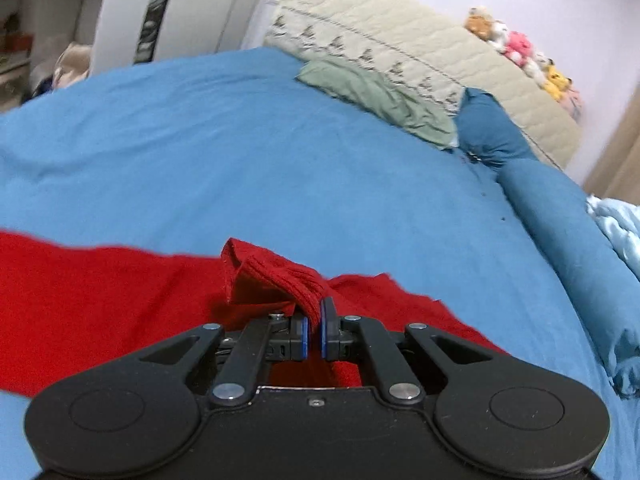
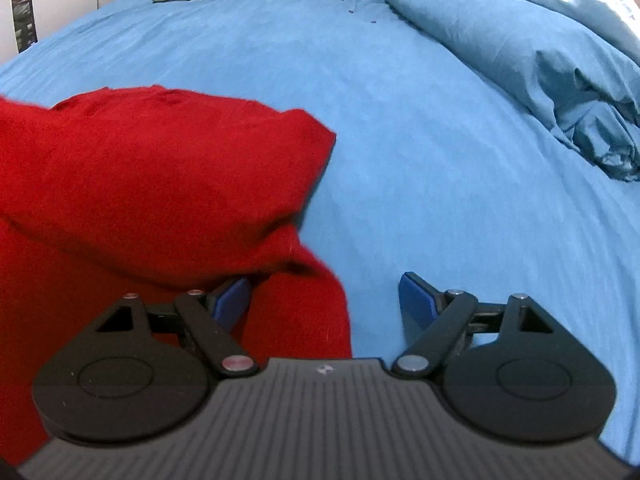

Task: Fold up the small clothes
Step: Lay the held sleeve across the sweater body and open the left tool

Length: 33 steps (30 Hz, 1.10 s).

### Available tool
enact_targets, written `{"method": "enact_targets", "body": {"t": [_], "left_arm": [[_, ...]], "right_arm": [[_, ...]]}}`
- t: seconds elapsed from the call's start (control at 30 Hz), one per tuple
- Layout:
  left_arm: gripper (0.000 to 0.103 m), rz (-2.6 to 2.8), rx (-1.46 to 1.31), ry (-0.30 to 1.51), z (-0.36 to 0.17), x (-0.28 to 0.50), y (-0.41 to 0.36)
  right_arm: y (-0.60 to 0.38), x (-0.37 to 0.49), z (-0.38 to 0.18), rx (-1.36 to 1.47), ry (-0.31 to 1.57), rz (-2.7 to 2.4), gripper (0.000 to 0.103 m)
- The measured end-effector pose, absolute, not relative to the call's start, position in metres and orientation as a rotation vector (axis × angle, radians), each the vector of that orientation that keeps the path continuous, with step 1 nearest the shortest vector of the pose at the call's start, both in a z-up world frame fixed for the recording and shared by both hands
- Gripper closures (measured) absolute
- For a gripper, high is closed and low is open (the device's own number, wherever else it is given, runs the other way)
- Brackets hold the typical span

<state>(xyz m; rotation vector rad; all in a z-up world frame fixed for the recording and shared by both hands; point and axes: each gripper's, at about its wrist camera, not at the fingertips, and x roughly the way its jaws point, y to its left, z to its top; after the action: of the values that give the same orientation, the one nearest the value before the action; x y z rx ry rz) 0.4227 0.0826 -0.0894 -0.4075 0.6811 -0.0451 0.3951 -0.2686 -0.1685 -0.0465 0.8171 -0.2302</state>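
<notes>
A red knit garment [image 1: 100,300] lies spread on the blue bed sheet [image 1: 280,160]. My left gripper [image 1: 314,320] is shut on a ribbed edge of the red garment [image 1: 276,276] and lifts that edge off the bed. In the right wrist view the same red garment [image 2: 152,176] fills the left side, with a raised fold. My right gripper [image 2: 326,300] is open at the garment's right edge, its left finger [image 2: 232,300] against the red cloth, its right finger [image 2: 416,300] over the bare blue sheet [image 2: 400,140].
A folded green cloth [image 1: 380,100] lies at the head of the bed by a cream quilted headboard [image 1: 400,40]. A rolled blue duvet [image 2: 520,52] runs along the right side. Soft toys [image 1: 520,52] sit on the headboard. A white wardrobe [image 1: 180,12] stands beyond the bed.
</notes>
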Motion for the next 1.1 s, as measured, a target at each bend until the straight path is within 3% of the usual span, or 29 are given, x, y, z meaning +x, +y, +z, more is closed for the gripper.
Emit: {"method": "enact_targets", "body": {"t": [0.2, 0.5, 0.6, 0.67, 0.8, 0.93, 1.1], "left_arm": [[0.098, -0.048, -0.445, 0.666, -0.089, 0.417, 0.087], [0.097, -0.040, -0.379, 0.733, -0.109, 0.397, 0.092], [0.092, -0.019, -0.355, 0.790, -0.126, 0.384, 0.098], [0.084, -0.006, -0.340, 0.810, -0.131, 0.375, 0.103], [0.080, 0.067, -0.275, 0.801, -0.118, 0.360, 0.115], [0.069, 0.082, -0.279, 0.759, -0.100, 0.359, 0.127], [0.069, 0.017, -0.252, 0.796, -0.104, 0.395, 0.123]], "right_arm": [[-0.281, 0.403, -0.164, -0.080, 0.784, -0.248, 0.007], [-0.317, 0.387, -0.160, 0.072, 0.832, -0.291, 0.018], [-0.321, 0.384, -0.162, 0.085, 0.852, -0.296, 0.018], [-0.321, 0.384, -0.158, 0.065, 0.867, -0.281, 0.018], [-0.314, 0.378, -0.144, -0.018, 0.882, -0.228, 0.018], [-0.299, 0.379, -0.117, -0.011, 0.819, -0.115, 0.017], [-0.285, 0.414, -0.110, 0.100, 0.785, -0.053, 0.015]]}}
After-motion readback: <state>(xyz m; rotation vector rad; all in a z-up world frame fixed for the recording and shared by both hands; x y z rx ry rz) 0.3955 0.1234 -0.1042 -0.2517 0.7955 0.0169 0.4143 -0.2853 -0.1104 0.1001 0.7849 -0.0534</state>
